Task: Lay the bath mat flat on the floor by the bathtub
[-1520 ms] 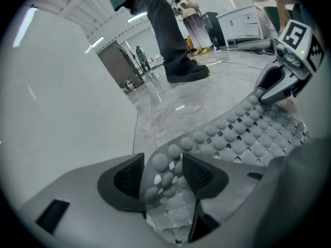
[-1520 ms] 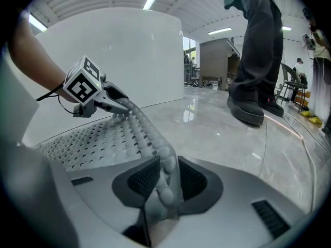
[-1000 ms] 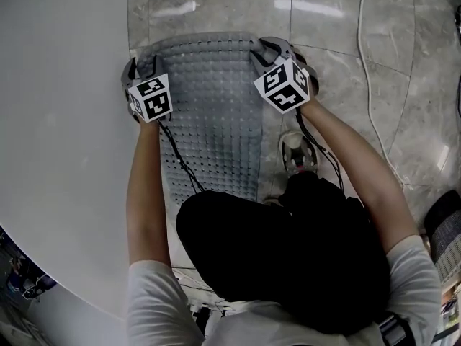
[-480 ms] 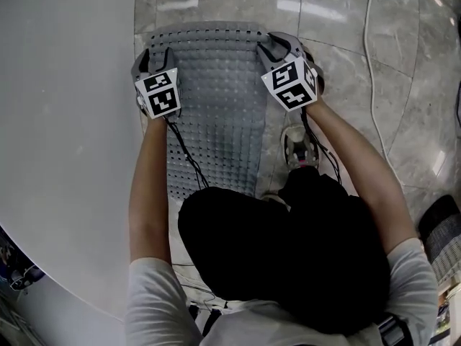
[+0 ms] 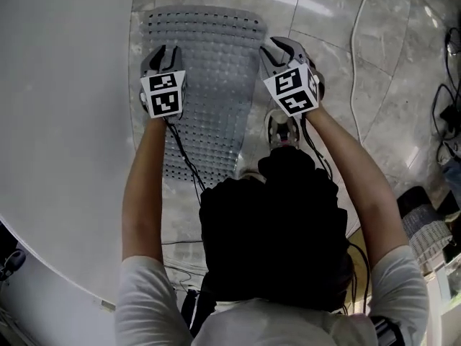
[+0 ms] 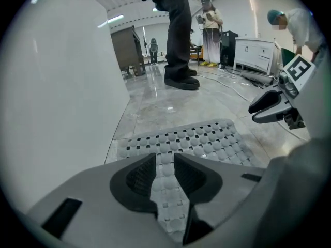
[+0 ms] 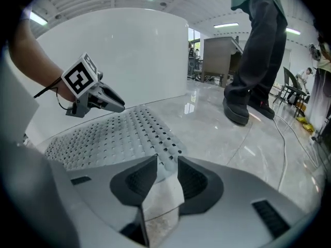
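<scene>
Left gripper (image 5: 164, 51), right gripper (image 5: 278, 47) drawn back from bath mat (image 5: 210, 71) far corners; left jaws just narrowed, clamping nothing.

We read no text or numbers; cubes on left hand-held gripper (image 5: 163, 55) and right hand-held gripper (image 5: 278, 49) show only square markers.

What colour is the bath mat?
The bath mat is grey, with rows of bumps and small holes; head view shows it best.
</scene>
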### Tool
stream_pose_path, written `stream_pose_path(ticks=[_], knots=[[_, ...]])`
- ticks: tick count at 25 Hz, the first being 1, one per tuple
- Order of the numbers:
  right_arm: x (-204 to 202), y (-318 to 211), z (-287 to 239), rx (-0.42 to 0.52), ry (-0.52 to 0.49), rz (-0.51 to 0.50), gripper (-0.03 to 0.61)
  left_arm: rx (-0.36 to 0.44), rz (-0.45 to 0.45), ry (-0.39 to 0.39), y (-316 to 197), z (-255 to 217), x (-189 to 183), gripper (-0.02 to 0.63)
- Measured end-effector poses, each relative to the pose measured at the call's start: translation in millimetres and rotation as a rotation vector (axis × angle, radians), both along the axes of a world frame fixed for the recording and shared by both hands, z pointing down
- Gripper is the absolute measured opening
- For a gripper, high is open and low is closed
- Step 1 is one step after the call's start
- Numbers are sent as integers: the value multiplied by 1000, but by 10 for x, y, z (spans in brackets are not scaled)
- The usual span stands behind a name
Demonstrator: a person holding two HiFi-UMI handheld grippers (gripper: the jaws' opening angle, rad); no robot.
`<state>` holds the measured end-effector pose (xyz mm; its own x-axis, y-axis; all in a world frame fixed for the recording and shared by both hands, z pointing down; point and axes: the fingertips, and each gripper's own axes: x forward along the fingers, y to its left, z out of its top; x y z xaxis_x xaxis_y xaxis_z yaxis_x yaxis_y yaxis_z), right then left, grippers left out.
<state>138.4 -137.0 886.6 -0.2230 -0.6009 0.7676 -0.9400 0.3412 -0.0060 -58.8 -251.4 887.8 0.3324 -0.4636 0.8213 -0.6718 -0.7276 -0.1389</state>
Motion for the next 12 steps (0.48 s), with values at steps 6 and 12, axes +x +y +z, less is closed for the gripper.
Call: stream_pose_path(ticks=[6, 12], knots=[[-49, -49, -740, -7, 39, -118, 62, -46, -39, 3, 212, -609, 33, 48], [-196, -105, -1718, -12, 31, -158, 7, -75, -41, 5, 379, -1550, -33, 12]])
